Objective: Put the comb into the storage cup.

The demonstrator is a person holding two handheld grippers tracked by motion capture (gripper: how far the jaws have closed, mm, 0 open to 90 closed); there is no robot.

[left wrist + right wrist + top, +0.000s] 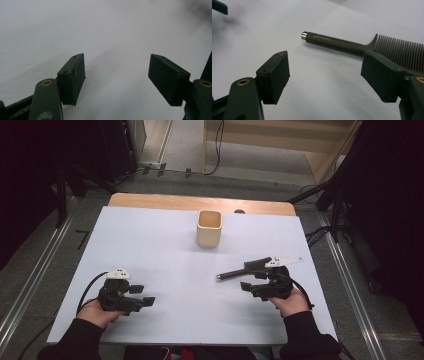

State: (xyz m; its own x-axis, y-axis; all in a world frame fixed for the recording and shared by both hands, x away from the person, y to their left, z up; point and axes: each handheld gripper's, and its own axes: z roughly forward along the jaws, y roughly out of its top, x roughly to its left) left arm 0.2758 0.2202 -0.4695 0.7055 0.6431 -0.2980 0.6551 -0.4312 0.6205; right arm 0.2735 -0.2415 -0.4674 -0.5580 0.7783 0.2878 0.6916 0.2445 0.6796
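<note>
A dark tail comb [244, 268] lies flat on the white table cover [165, 255] at the right; its handle ends in a silver cap pointing left. In the right gripper view the comb [342, 44] lies just beyond the jaws, teeth at the right. My right gripper [248, 288] stands open right behind the comb, apart from it; the same gripper [324, 75] holds nothing. My left gripper [146, 300] rests open near the front left, with its jaws [116, 77] over bare cover. A cream square cup [209, 228] stands upright at the back centre.
The wooden table edge [150, 200] shows behind the white cover. Metal rails [30, 285] run along the floor on both sides, with cables and dark stands [330, 195] beyond the table. A far jaw tip [219, 7] shows at the top left of the right gripper view.
</note>
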